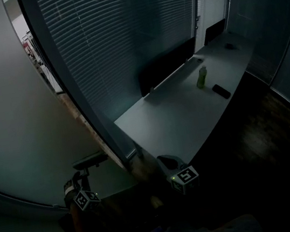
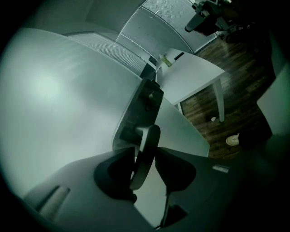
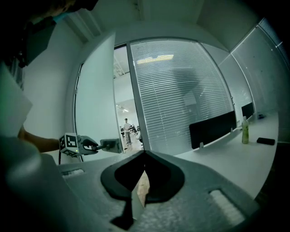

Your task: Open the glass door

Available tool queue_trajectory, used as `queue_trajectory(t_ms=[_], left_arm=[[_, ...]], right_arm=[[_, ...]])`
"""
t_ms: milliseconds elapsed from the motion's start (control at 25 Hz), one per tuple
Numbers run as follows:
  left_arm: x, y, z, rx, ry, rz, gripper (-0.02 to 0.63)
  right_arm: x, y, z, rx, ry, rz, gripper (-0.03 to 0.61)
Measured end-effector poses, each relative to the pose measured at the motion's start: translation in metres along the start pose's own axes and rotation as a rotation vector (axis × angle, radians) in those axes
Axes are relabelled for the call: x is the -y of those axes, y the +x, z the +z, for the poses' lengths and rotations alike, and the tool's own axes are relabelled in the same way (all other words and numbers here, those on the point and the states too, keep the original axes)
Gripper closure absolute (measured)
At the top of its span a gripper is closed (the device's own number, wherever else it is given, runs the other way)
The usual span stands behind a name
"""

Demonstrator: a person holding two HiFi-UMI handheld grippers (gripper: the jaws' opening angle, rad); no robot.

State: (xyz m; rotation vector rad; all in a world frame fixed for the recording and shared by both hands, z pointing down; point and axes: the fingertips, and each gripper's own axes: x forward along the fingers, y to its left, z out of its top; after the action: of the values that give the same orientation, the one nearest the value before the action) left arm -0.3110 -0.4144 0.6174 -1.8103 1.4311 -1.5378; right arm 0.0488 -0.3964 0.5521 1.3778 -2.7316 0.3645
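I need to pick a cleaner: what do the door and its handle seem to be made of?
Door: likely frosted glass, matte; a pale, evenly glowing panel that shows nothing behind it. Handle: probably metal, satin finish; a slim lever with a soft sheen, though the dim light leaves it open.

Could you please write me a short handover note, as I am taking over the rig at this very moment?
Left hand-held gripper: shut on the door handle, with the lever between its jaws.
Right hand-held gripper: shut, empty, away from the door.
Glass door: partly open; a gap at its free edge shows the lit corridor beyond.
Done: handle gripped, door off its frame.
Left: swing the door wider, probably by the handle, then let go.
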Motion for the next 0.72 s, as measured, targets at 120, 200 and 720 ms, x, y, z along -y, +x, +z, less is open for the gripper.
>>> queue_trajectory(t_ms=[120,200,720], left_arm=[[0.006,-0.010,-0.005,0.001,0.001,-0.009,0.469],[0.009,-0.017,-0.005,0.003,0.003,-0.012,0.468],[0.038,-0.066,-0.018,0.014,0.027,-0.020,0.465]], right_arm=[[-0.006,-0.010,0.001,0.013,0.001,-0.003,0.577],[-0.010,-0.016,0.000,0.018,-0.002,-0.002,0.577],[-0.042,-0.065,-0.015,0.038,-0.002,-0.017,0.577]])
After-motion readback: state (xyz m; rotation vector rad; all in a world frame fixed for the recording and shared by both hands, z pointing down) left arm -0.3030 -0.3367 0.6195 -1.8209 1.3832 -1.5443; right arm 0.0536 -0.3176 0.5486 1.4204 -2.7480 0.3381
